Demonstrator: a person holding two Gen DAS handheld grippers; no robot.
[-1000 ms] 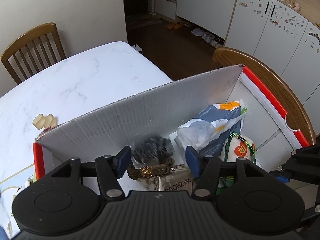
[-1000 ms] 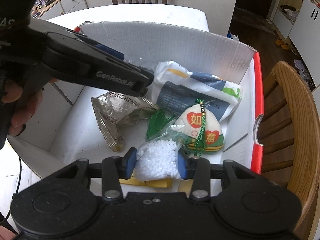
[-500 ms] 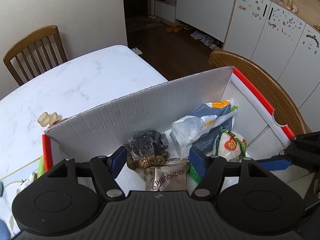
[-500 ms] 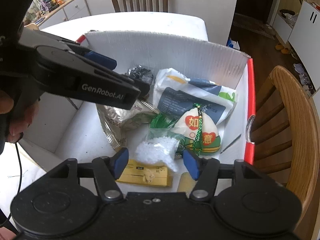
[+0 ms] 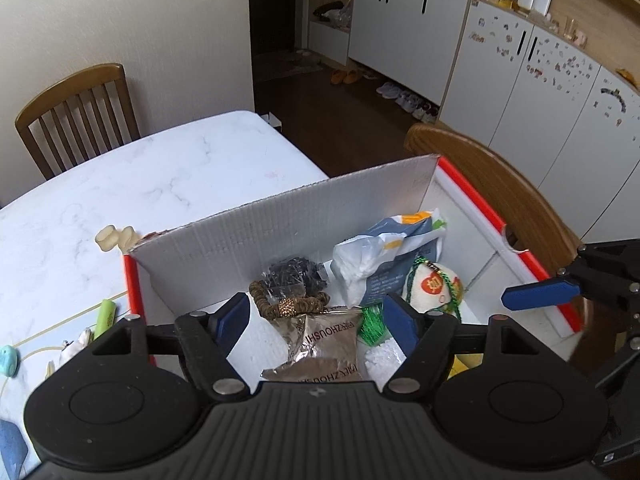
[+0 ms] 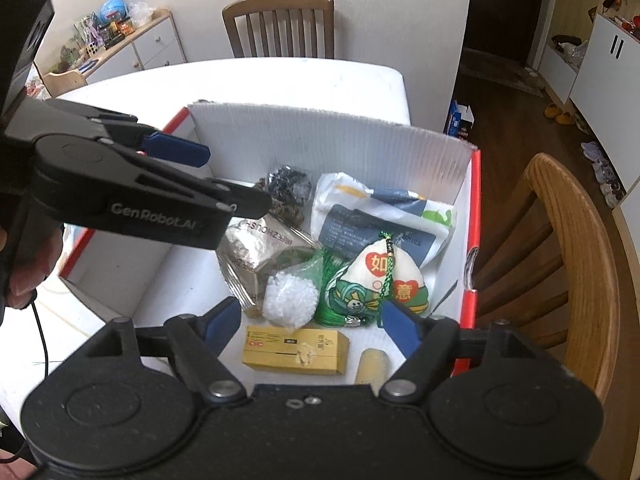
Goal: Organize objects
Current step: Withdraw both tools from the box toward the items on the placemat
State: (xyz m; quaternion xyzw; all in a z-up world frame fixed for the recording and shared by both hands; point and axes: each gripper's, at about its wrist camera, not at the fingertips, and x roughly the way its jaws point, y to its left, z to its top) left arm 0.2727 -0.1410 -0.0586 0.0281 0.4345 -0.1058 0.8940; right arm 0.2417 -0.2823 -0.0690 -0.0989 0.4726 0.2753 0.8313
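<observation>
A white cardboard box with red edges (image 5: pixel 280 236) (image 6: pixel 328 140) stands on the table. Inside lie a silver snack bag (image 5: pixel 328 340) (image 6: pixel 256 248), a brown hair scrunchie (image 5: pixel 288 304), a black bundle (image 5: pixel 294 274) (image 6: pixel 290 182), a white and blue pouch (image 5: pixel 384 252) (image 6: pixel 380 216), a white embroidered sachet (image 5: pixel 434 286) (image 6: pixel 384 280), a clear bag of white beads (image 6: pixel 290 300) and a yellow box (image 6: pixel 296 350). My left gripper (image 5: pixel 316 322) (image 6: pixel 200 180) is open and empty above the box. My right gripper (image 6: pixel 312 326) (image 5: pixel 540 296) is open and empty above the bead bag.
The white marble table (image 5: pixel 140 184) extends beyond the box. Two cream pieces (image 5: pixel 114 238), a green tube (image 5: pixel 105 316) and small items lie left of the box. Wooden chairs stand at the far side (image 5: pixel 76 116) and right of the box (image 6: pixel 568 272).
My right gripper let go of the bead bag, opened and rose. My left gripper also rose and pulled back from the box, wider open.
</observation>
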